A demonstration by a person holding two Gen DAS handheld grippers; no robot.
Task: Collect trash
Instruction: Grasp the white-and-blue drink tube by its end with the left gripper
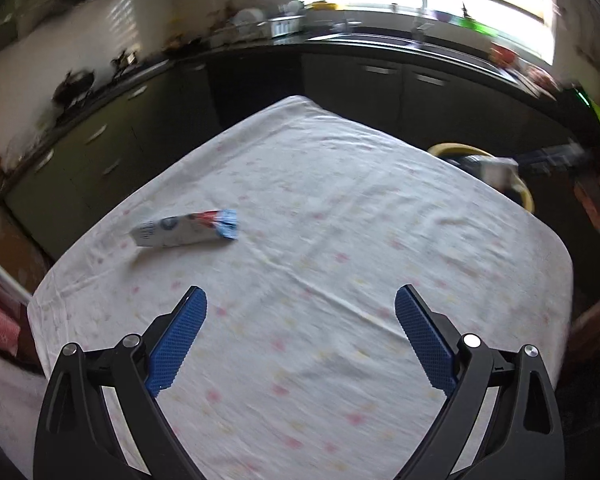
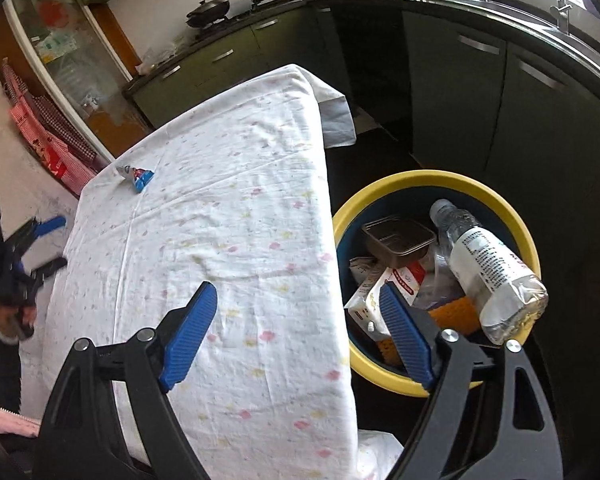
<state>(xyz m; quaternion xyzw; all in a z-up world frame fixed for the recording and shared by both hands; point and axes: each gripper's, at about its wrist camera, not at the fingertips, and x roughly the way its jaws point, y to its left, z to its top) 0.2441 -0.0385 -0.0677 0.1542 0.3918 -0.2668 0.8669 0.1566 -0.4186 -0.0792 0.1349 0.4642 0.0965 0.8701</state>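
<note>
A crumpled white, blue and red tube (image 1: 186, 229) lies on the white tablecloth (image 1: 320, 208), ahead and to the left of my left gripper (image 1: 300, 300), which is open with nothing between its blue pads. My right gripper (image 2: 296, 292) is open too and holds nothing, hanging over the table's right edge. Beside that edge stands a yellow-rimmed bin (image 2: 420, 179). A clear plastic bottle (image 2: 488, 268) slants across its right rim. The tube (image 2: 138, 174) shows far off near the table's left edge, and the left gripper (image 2: 48, 240) is beyond that edge.
Inside the bin are a metal tin (image 2: 398, 240), white and red cartons (image 2: 380, 292) and an orange sponge (image 2: 456, 312). Dark kitchen cabinets (image 2: 460, 80) and a counter with a sink stand behind the table. The bin's rim (image 1: 456, 148) peeks past the table's far right edge.
</note>
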